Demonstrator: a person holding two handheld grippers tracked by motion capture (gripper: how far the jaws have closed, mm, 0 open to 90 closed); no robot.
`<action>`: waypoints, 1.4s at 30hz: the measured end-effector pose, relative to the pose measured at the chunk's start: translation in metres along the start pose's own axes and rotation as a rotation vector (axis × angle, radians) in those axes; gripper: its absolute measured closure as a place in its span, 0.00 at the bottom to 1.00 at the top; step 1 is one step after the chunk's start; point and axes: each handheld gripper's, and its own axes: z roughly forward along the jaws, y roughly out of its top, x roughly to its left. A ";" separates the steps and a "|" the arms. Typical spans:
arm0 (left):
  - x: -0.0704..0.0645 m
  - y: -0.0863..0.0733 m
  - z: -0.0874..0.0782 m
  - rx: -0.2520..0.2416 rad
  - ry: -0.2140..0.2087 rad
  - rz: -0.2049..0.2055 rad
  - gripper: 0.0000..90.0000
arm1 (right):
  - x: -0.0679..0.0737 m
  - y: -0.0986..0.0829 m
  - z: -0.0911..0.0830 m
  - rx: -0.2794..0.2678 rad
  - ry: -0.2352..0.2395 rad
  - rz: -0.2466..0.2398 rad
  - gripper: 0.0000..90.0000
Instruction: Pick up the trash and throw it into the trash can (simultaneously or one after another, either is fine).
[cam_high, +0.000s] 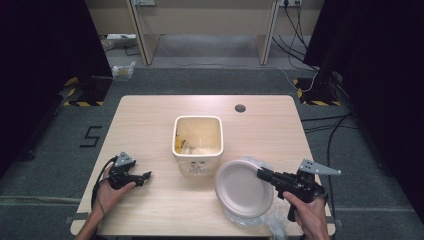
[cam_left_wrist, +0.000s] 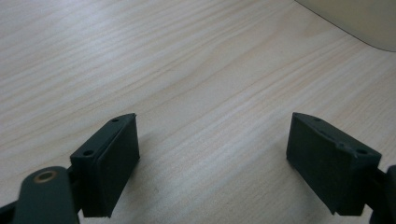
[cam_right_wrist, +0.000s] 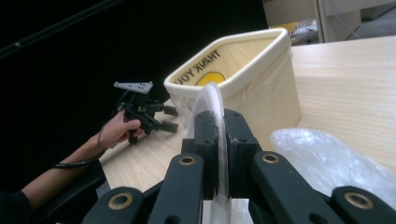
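Note:
A white paper plate (cam_high: 243, 187) is held just above the table at the front right, its right rim pinched by my right gripper (cam_high: 262, 173). In the right gripper view the plate (cam_right_wrist: 205, 100) stands edge-on between the shut jaws of that gripper (cam_right_wrist: 218, 122). A cream bin (cam_high: 197, 144) with a clear liner stands at the table's middle, just left of the plate. My left gripper (cam_high: 146, 176) rests low on the table at the front left, open, with bare wood between its jaws (cam_left_wrist: 212, 140). The bin's wall (cam_right_wrist: 254, 88) reads "THANK YOU".
Crumpled clear plastic (cam_high: 260, 220) lies under and in front of the plate, near the table's front edge. A cable hole (cam_high: 240, 108) sits at the far side of the wooden table (cam_high: 150, 120). Cables run across the floor on the right.

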 end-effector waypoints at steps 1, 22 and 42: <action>0.000 0.000 0.000 0.000 0.000 0.000 0.18 | 0.000 0.002 -0.001 -0.003 0.002 -0.002 0.95; 0.000 0.000 0.000 0.000 0.000 0.000 0.18 | 0.000 0.050 -0.009 -0.060 -0.038 -0.061 0.95; 0.000 0.000 0.000 0.000 0.000 0.000 0.18 | 0.006 0.090 -0.011 -0.091 -0.029 -0.103 0.95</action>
